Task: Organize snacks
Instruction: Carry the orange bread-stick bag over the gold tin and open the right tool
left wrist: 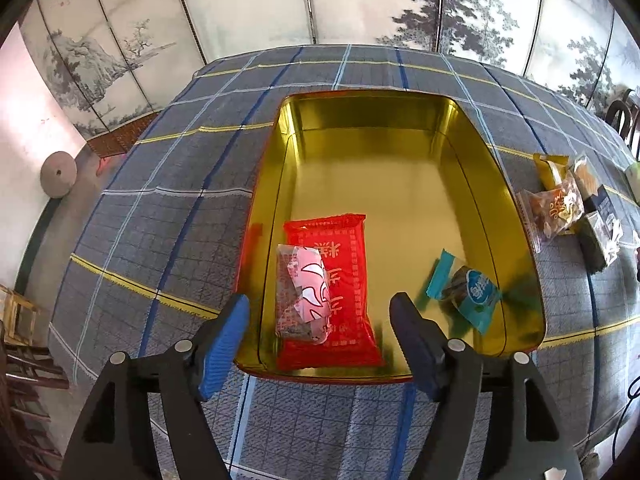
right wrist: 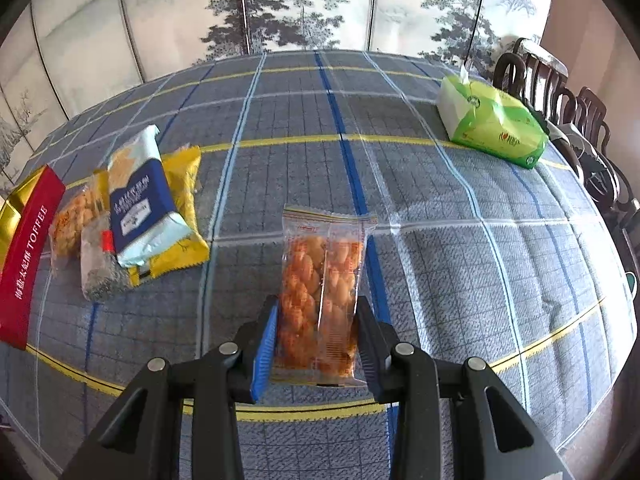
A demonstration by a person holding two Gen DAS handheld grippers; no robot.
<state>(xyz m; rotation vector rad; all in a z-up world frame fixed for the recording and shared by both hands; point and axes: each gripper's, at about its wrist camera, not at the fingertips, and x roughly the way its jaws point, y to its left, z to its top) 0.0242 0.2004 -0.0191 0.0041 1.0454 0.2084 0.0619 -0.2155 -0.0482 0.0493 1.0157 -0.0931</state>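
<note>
A gold-lined tin box (left wrist: 400, 120) lies on the plaid tablecloth. Inside it a pink-and-white snack packet (left wrist: 304, 292) rests on a red packet (left wrist: 344, 280), and a teal packet (left wrist: 468, 288) lies at the right. My left gripper (left wrist: 322, 308) hangs open over the tin's near end, nothing pressed between its pads. In the right wrist view my right gripper (right wrist: 316, 320) is shut on a clear packet of orange twisted snacks (right wrist: 324, 268), held upright above the cloth. A pile of loose snacks (right wrist: 132, 208) lies to its left, beside the tin's red side (right wrist: 28, 248).
A green tissue pack (right wrist: 492, 124) sits at the table's far right, with dark wooden chairs (right wrist: 568, 108) behind it. The same snack pile (left wrist: 572, 208) shows right of the tin in the left wrist view. A painted folding screen (left wrist: 280, 0) stands behind the table.
</note>
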